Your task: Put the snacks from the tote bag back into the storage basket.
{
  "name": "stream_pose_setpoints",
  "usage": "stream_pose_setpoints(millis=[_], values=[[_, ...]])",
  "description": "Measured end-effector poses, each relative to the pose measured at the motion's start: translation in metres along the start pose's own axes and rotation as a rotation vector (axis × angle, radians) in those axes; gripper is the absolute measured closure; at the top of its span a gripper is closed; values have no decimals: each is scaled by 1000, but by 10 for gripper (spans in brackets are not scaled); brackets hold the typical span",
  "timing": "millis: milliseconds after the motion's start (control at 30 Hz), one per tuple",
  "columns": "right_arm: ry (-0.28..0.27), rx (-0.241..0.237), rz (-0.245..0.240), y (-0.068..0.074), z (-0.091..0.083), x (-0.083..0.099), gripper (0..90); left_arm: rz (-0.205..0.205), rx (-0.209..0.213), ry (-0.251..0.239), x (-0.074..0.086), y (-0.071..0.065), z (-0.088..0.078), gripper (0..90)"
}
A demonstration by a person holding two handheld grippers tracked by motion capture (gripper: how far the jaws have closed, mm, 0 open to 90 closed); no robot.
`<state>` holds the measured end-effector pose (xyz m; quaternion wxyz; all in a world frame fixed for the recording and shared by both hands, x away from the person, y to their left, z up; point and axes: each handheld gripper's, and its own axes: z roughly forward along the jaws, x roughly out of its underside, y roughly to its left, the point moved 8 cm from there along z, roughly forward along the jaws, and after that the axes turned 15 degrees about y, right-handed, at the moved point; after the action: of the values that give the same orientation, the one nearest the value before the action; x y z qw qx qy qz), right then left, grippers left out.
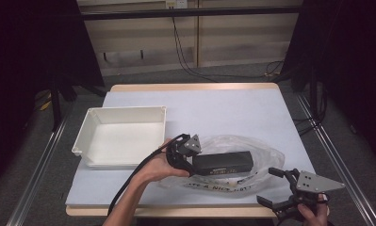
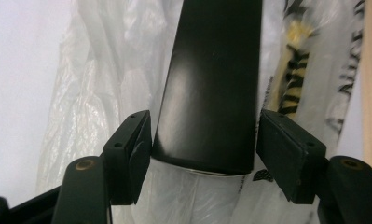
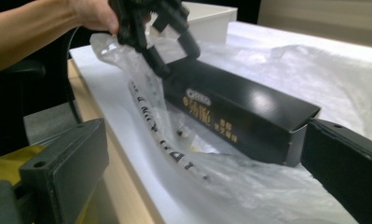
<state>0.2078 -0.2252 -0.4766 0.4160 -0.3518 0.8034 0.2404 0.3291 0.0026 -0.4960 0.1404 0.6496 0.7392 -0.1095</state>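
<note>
On clear plastic bag (image 1: 265, 155) | long glossy black box (image 1: 222, 163), gold lettering | left hand-held gripper (image 1: 193, 162) straddles its end, pads apart | right hand-held gripper (image 1: 274, 187) wide.

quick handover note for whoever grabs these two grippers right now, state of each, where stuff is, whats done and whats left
Left gripper: jaws open, one on each side of the near end of the black box; a small gap shows at each pad, so no grip.
Right gripper: jaws wide open, holding nothing, at the table's near right corner, off the box.
Black box: lies on the clear plastic bag, mid-table.
White tray: to the left, nothing in it.
Done: box appears to be out of the bag.
Left, probably: close the left jaws on the box and move it to the tray.
</note>
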Motion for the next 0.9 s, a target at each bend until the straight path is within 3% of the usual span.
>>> stream_pose_setpoints(millis=[333, 567, 900], values=[[6, 6, 18, -4, 6, 1, 0, 37, 20, 24, 0, -1, 13, 383], [9, 1, 20, -4, 9, 1, 0, 39, 26, 50, -1, -2, 20, 376], [11, -2, 19, -6, 6, 4, 0, 30, 55, 37, -4, -6, 19, 425]])
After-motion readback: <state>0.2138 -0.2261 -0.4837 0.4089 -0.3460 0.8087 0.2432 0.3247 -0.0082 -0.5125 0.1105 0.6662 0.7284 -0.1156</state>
